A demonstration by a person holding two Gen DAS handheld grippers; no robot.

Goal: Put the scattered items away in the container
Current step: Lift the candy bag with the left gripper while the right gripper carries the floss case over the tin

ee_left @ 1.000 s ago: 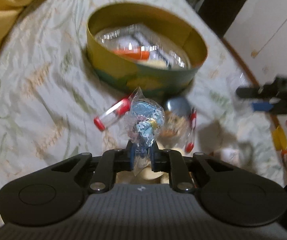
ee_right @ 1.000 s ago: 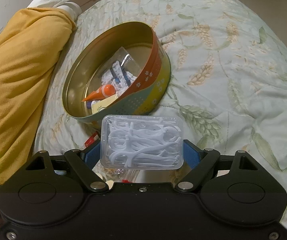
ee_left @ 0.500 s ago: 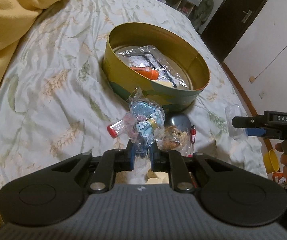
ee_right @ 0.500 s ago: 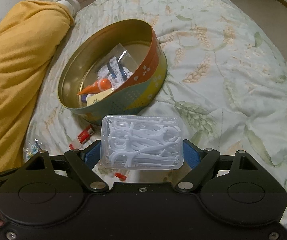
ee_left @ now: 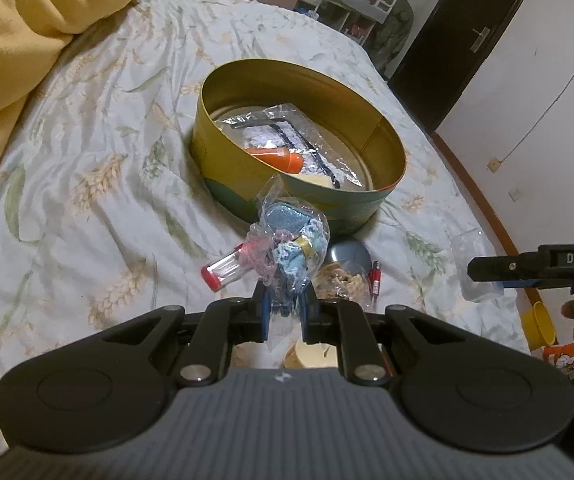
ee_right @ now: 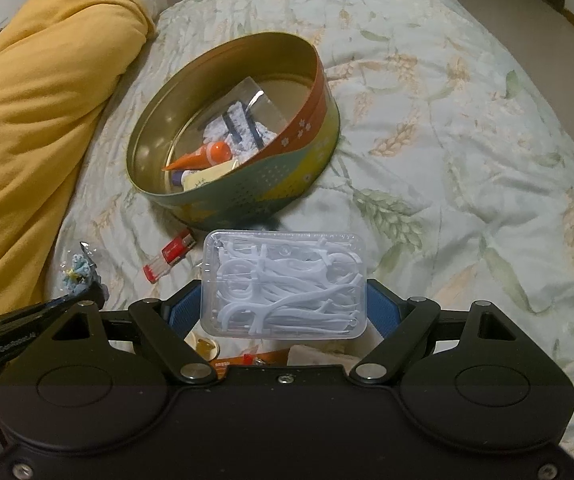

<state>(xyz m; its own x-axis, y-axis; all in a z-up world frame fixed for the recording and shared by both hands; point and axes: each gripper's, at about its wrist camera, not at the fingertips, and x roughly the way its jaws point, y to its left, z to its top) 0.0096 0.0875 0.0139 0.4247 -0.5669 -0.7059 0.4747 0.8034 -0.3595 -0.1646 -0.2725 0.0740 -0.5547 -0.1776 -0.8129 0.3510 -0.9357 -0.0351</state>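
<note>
Evidently both grippers are loaded for the drop, the left gripper pinched shut on a clear bag of trinkets and the right gripper clamping a floss-pick box, each just short of the round tin.

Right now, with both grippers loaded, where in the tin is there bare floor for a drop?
The tin has bare gold floor along its wall nearest the yellow blanket. The middle is crowded by the foil packet and orange tube. Outside, the bedsheet past the tin is bare; the red-capped vial sits before it.
</note>
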